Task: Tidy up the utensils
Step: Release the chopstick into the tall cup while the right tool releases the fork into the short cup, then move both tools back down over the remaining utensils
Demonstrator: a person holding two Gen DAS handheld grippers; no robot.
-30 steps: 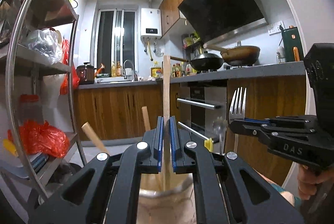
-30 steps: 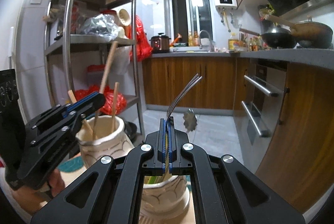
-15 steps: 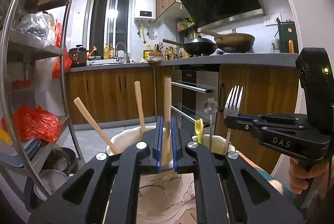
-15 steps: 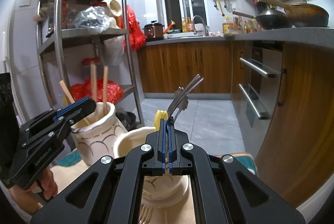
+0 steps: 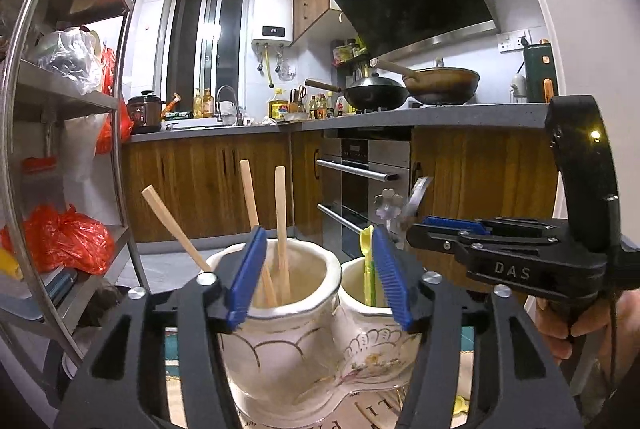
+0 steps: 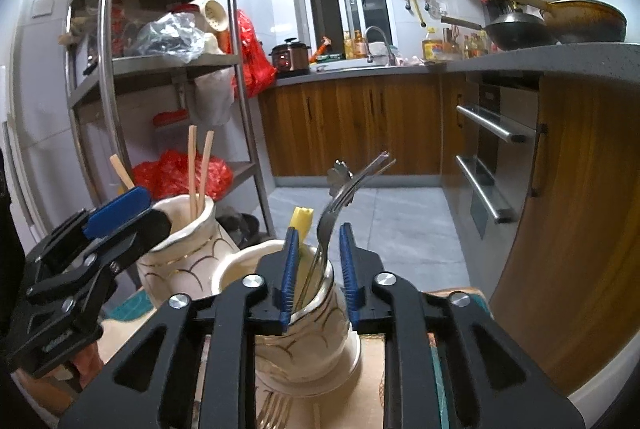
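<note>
Two cream ceramic holders stand side by side. The left holder (image 5: 280,309) holds three wooden sticks (image 5: 281,229). My left gripper (image 5: 316,277) is open around its rim, empty. The right holder (image 6: 304,313) holds a steel fork (image 6: 340,201), a flower-topped utensil (image 6: 339,176) and a yellow utensil (image 6: 301,223). My right gripper (image 6: 316,269) is open, its blue pads either side of the fork's handle without touching. The right gripper also shows in the left wrist view (image 5: 452,225), and the left gripper in the right wrist view (image 6: 120,217).
More forks (image 6: 274,409) lie on the mat under the right gripper. A steel shelf rack (image 6: 168,69) with bags stands at left. Wooden cabinets and an oven (image 5: 360,189) run along the back and right, with pans (image 5: 400,89) on the counter.
Both grippers have opened. The left let go of a wooden stick into the left holder; the right let go of the fork into the right holder. Both dropped lower toward the holders.
</note>
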